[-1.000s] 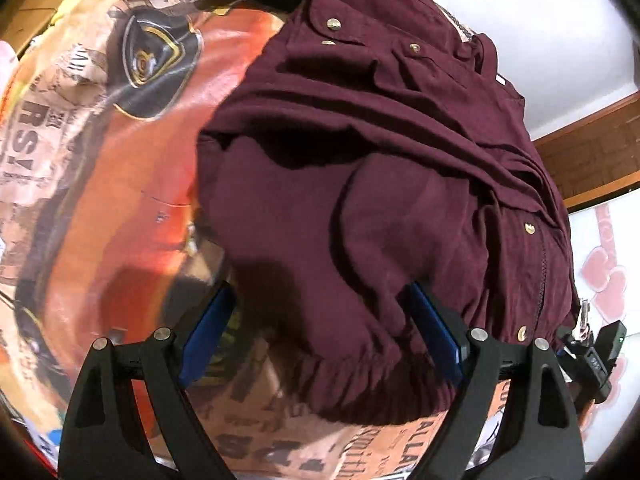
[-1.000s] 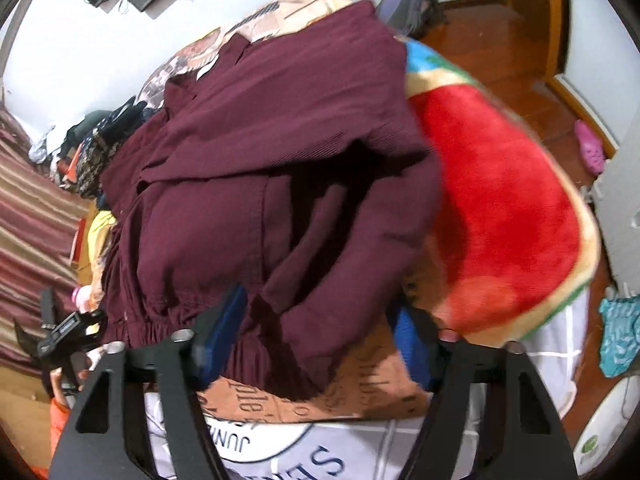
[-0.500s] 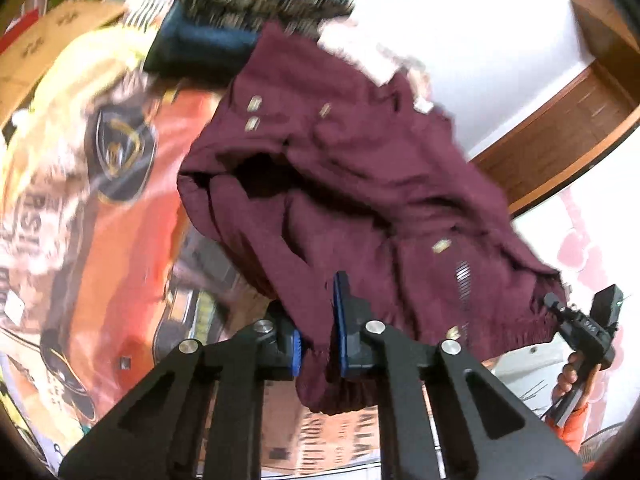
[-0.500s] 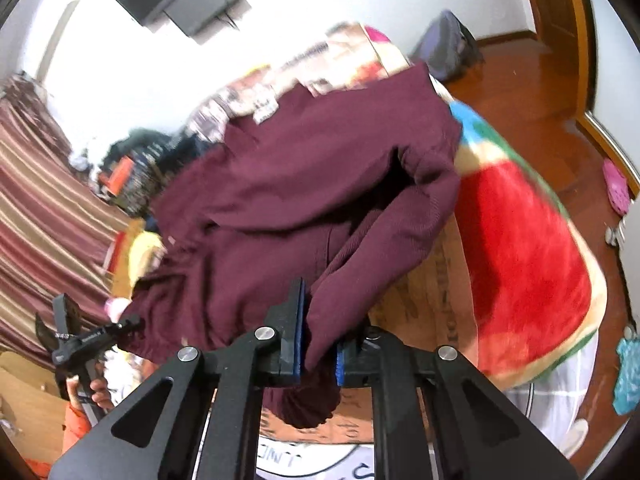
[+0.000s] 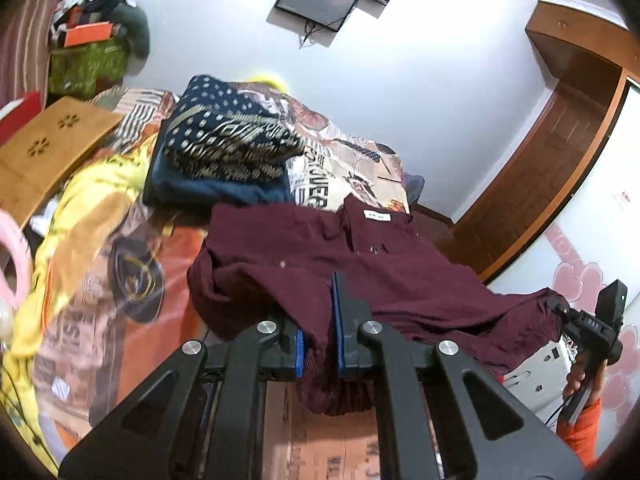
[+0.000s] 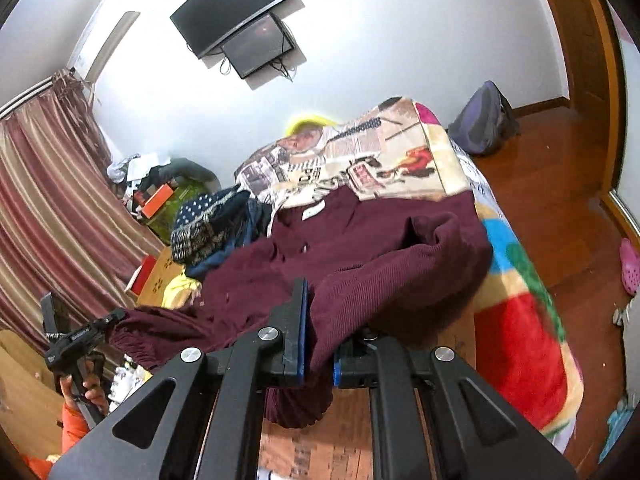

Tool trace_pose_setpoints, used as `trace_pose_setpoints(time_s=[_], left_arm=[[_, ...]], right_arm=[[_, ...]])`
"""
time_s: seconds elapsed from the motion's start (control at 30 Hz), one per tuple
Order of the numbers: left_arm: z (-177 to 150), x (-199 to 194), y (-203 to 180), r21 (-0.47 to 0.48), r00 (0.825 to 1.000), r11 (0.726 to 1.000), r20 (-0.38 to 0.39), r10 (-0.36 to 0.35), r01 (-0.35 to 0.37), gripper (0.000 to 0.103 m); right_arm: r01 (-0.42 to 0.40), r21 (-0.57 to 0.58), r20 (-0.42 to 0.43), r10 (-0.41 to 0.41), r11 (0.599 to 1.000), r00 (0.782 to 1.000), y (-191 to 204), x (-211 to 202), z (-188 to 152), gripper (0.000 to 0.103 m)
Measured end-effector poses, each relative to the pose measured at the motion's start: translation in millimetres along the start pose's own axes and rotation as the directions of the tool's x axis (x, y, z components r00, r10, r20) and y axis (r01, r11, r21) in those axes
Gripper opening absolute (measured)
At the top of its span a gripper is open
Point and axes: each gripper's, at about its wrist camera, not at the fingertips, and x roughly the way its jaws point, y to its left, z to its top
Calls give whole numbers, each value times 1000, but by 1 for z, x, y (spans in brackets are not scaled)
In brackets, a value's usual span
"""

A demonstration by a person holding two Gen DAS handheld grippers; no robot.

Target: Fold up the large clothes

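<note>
Left tool [image 5: 318, 344] is yours pinching a fold of the maroon shirt [image 5: 360, 276] between its blue pads [image 5: 335, 320], the fingers drawn close with only cloth between them; a bunch of hem hangs below the pads toward 6 o'clock. Your right tool [image 6: 318, 340] grips the shirt the same way, its pads pressed onto a thick ribbed fold, with a lump of cloth drooping under them. The shirt lies spread on the bed [image 6: 520, 320], over a printed blanket [image 5: 352, 160], its collar and white label [image 5: 378, 216] at 12 o'clock from your left tool. In the left view the shirt's far edge stretches toward 3 o'clock, where your right hand [image 5: 580, 372] holds the other tool at the frame's edge. In the right view the cloth runs toward 9 o'clock to your left hand [image 6: 80, 384]. A folded stack [image 5: 224, 156] of dark patterned cloth sits on the bed at 11 o'clock from the left tool, just beyond the shirt. A yellow garment [image 5: 80, 208] lies at 9 to 10 o'clock beside it. On the wall hang two dark screens [image 6: 240, 28], and a backpack [image 6: 484, 120] rests on the wood floor at 1 o'clock in the right view.
</note>
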Motion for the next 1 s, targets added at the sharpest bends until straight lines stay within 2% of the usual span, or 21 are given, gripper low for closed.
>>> trace_pose_setpoints(time_s=[0.3,0.5,0.67,0.8,0.9,1.0], left_arm=[[62,64,-3,6,1000,1000,27,3,-3,10],[93,121,0,20,999,999,24,38,-38,11],[100,174,14,7,997,997,-37,72,-72,11],[97,219,28,-21,987,995,-129,94,-97,11],[91,240,34,-37,977,992,-182,112,-120,13],[87,246,34,-63,977,991,-185,105,-119,18]], right_arm=[[6,13,57,-6,1000,998,-25,48,47,8],[41,60,37,-43,997,998,-49,97,74,8],[100,64,-29,-98,993,995,-69,140,84,8],[151,39,-96,-147,988,984,-79,167,82,8],[180,31,-125,-174,983,977,-83,176,79,8],[209,15,-159,-204,978,966,-84,181,77,10]])
